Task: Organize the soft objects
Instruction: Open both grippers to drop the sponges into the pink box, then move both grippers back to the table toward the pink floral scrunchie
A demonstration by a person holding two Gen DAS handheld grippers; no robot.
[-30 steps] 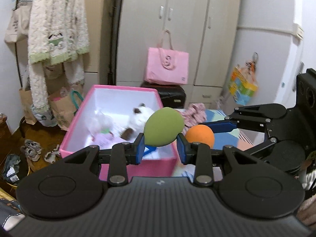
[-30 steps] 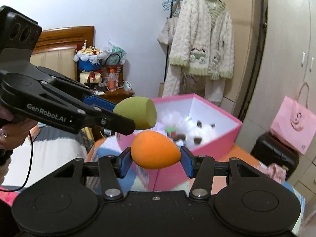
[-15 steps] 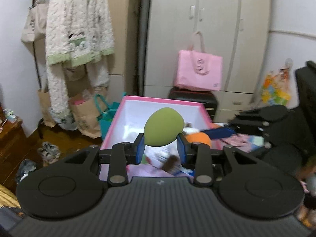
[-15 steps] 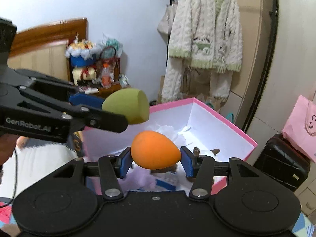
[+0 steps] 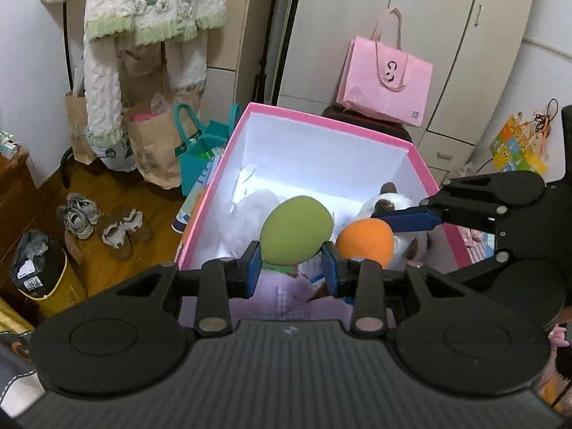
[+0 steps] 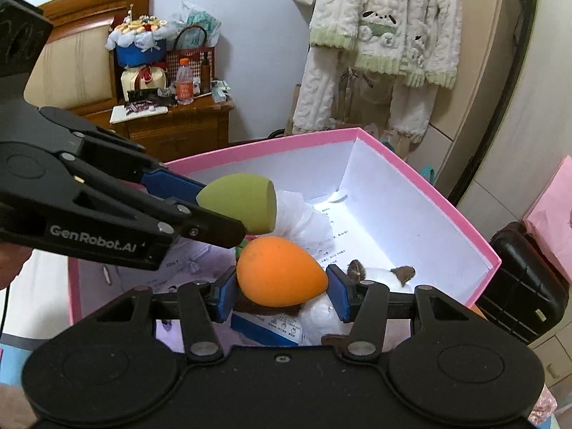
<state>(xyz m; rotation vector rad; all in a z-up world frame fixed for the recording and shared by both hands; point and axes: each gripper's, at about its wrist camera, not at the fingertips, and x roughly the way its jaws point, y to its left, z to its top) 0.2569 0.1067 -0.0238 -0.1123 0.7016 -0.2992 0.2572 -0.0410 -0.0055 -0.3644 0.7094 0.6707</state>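
Observation:
My left gripper (image 5: 291, 268) is shut on a green egg-shaped sponge (image 5: 295, 229) and holds it above the open pink box (image 5: 329, 127). My right gripper (image 6: 282, 293) is shut on an orange egg-shaped sponge (image 6: 280, 271), also above the box (image 6: 429, 193). In the right wrist view the green sponge (image 6: 239, 203) sits up and left of the orange one. In the left wrist view the orange sponge (image 5: 365, 241) is just right of the green one. Inside the box lie a white plush with brown ears (image 6: 379, 273), white fluffy material (image 6: 304, 216) and a lilac cloth (image 5: 286, 295).
A pink bag (image 5: 384, 78) rests on a black case (image 6: 522, 286) behind the box. Paper bags (image 5: 150, 143), a teal bag (image 5: 200, 150) and shoes (image 5: 103, 223) lie on the wooden floor to the left. A wooden nightstand (image 6: 171, 125) stands beyond the box.
Both grippers have moved forward and tilted down over the pink box, each still holding its sponge. The box interior now fills the view beneath them.

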